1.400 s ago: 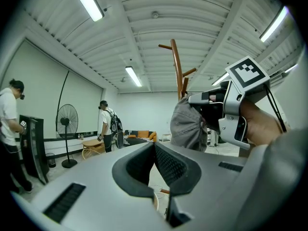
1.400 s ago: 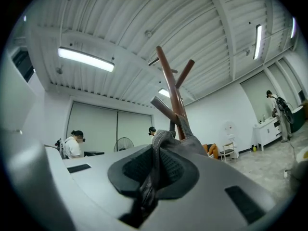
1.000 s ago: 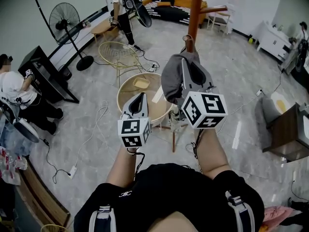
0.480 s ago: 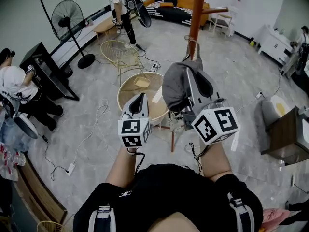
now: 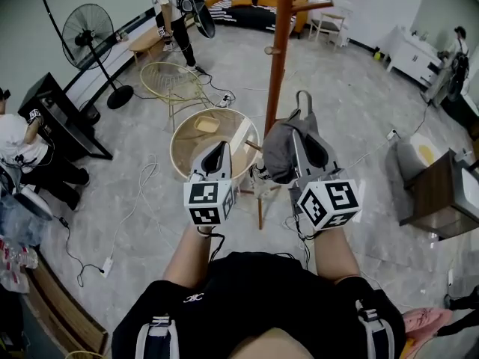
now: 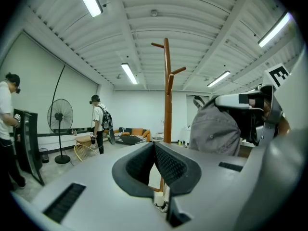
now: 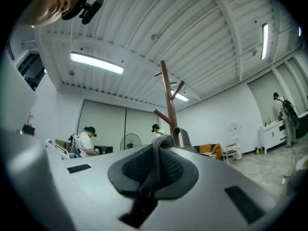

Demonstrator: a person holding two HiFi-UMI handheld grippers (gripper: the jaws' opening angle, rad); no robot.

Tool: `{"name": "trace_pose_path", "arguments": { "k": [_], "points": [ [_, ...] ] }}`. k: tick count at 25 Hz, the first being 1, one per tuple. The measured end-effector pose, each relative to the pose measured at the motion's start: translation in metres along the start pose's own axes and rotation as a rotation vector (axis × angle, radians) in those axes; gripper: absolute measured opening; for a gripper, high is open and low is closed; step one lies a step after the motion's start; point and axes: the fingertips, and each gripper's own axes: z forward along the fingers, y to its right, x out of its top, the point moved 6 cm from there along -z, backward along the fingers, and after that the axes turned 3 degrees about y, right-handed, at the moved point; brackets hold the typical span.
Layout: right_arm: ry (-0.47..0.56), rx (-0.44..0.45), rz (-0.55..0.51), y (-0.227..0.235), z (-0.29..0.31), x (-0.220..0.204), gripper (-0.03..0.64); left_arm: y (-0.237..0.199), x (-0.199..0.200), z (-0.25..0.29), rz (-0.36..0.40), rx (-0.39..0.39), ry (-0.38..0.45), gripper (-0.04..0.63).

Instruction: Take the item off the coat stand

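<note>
The item is a grey fabric bag point(image 5: 283, 154) with a strap loop point(image 5: 303, 99). It hangs off my right gripper point(image 5: 301, 134), which is shut on its strap point(image 7: 156, 163). The bag is clear of the brown wooden coat stand point(image 5: 278, 58), whose pole rises just left of it. My left gripper point(image 5: 218, 146) is shut and holds nothing, level with the right one and to the left of the bag. In the left gripper view the bag point(image 6: 214, 129) hangs at the right beside the stand point(image 6: 167, 90). The right gripper view shows the stand point(image 7: 168, 97) behind the pinched strap.
A round wicker table point(image 5: 187, 129) stands below my grippers, with a wire chair point(image 5: 171, 81) behind it. A floor fan point(image 5: 88, 32), a black screen point(image 5: 52, 114) and people are at the left. Cables point(image 5: 150, 178) cross the floor. A wooden cabinet point(image 5: 441, 193) is at the right.
The bag's loop has come away from the stand. My right gripper has carried the bag down and towards me. The left gripper has barely moved.
</note>
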Motion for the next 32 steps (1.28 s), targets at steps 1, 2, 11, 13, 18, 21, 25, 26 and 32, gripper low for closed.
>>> {"name": "trace_pose_path", "arguments": {
  "k": [1,2,11,13,18,21,25,26,32],
  "points": [
    [-0.015,-0.016,0.002,0.006,-0.004,-0.005,0.034,0.004,-0.001,0.002,0.0,-0.009,-0.004,0.017],
    [-0.03,-0.032,0.006,0.012,-0.009,-0.009,0.034,0.008,-0.002,0.005,-0.001,-0.017,-0.009,0.017],
    [-0.148,-0.156,0.012,0.051,-0.033,-0.057,0.034,0.039,-0.022,0.024,-0.003,-0.1,-0.062,0.017],
    [-0.172,-0.177,0.011,0.058,-0.036,-0.068,0.034,0.044,-0.029,0.027,-0.005,-0.113,-0.078,0.017],
    [-0.208,-0.212,0.022,0.07,-0.041,-0.092,0.034,0.052,-0.038,0.032,-0.01,-0.137,-0.106,0.017],
    [-0.22,-0.225,0.053,0.076,-0.041,-0.101,0.032,0.057,-0.04,0.034,-0.009,-0.148,-0.114,0.017],
    [-0.238,-0.221,0.057,0.077,-0.039,-0.106,0.029,0.06,-0.04,0.036,-0.006,-0.155,-0.117,0.017],
    [-0.24,-0.223,0.064,0.077,-0.039,-0.105,0.029,0.059,-0.04,0.036,-0.005,-0.155,-0.116,0.017],
    [-0.237,-0.223,0.076,0.076,-0.031,-0.104,0.029,0.054,-0.041,0.04,-0.006,-0.146,-0.123,0.017]
  ]
}}
